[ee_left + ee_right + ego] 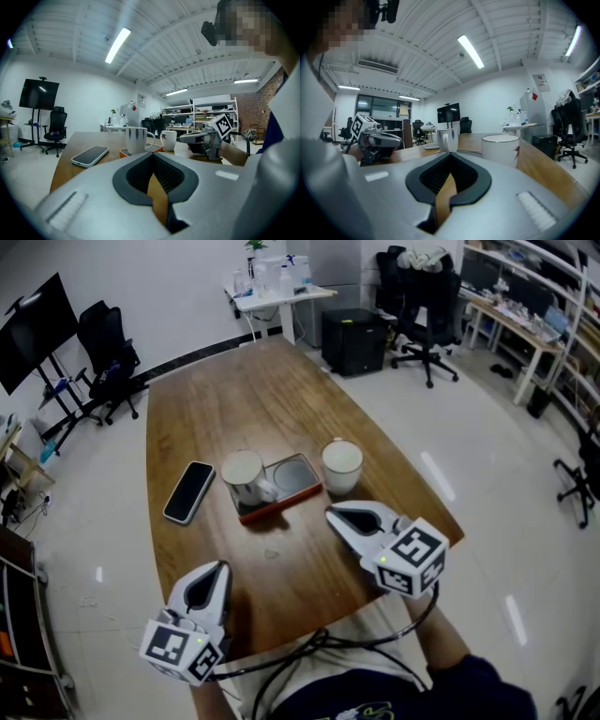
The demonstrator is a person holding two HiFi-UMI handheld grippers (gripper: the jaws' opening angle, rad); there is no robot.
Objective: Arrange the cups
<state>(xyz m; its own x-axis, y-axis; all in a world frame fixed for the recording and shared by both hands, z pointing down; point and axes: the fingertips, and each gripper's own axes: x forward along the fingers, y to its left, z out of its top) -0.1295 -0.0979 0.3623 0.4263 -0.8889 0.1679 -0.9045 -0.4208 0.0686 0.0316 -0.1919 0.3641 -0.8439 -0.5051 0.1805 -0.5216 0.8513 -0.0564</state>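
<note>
Left gripper (221, 566): over the near left corner of the table (234, 390), roughly level, aimed toward the far edge and slightly right. Jaws shut tip to tip, empty, with bare wood showing through the hollow behind the tips in the left gripper view. Right gripper (330, 514): over the near part of the table, inboard of the right edge, aimed toward the far left. Jaws likewise shut, empty. Both grippers apart from every item on the table. Left cup (244, 476): upright on the left end of the tray (298, 476), white with dark vertical stripes, handle turned toward the near right. Tray: flat, orange-rimmed, grey-topped, at mid-table, roughly halfway between the left and right edges, long side skewed to the near edge. Right cup (342, 466): upright on the wood just beside the right end of the tray, white, with a small red mark on its wall. Contact with the tray: not determinable. Placed closer to the right edge than to the left, near the right gripper's tips but not touched by them. Phone (188, 491): flat on the wood, screen up, left of the tray, near the left edge, apart from the tray and from both cups.
</note>
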